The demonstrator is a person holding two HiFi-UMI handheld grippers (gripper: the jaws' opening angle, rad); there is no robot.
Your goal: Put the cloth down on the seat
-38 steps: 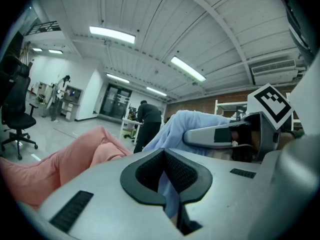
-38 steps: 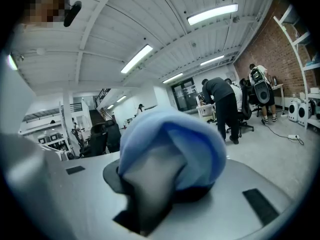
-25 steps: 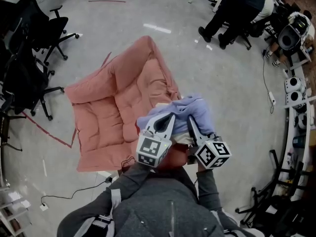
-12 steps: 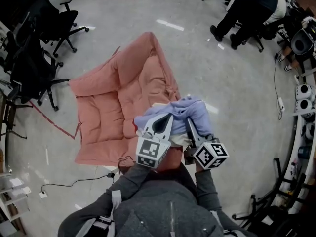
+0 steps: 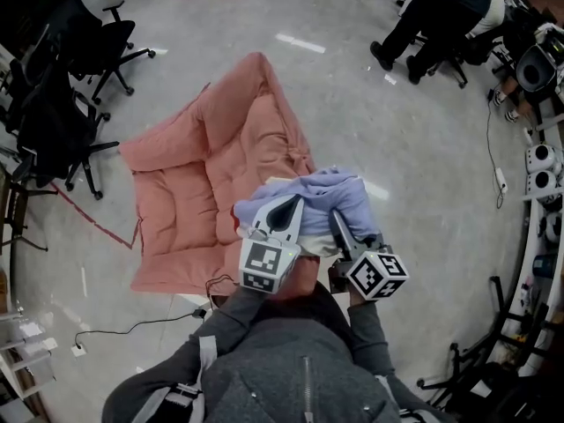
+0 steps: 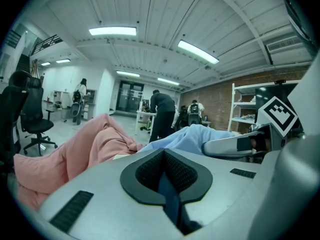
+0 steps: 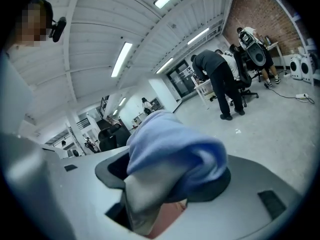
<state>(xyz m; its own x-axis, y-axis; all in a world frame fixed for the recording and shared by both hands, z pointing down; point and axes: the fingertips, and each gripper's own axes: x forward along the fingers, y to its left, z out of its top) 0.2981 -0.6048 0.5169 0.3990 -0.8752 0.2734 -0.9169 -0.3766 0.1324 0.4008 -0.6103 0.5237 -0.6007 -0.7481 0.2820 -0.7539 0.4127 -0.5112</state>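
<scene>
- The pale blue bunched cloth (image 5: 330, 196) is pinched in the left claw (image 5: 284, 208); the right claw (image 5: 338, 222) is opening around it.
- With one side freed first, it could be dropped beside the pink quilted seat (image 5: 198, 192).

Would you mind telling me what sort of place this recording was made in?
Probably an open workshop or lab office: a bare concrete floor, rolling office chairs, a brick wall beside metal shelving, and other people in the background.
</scene>
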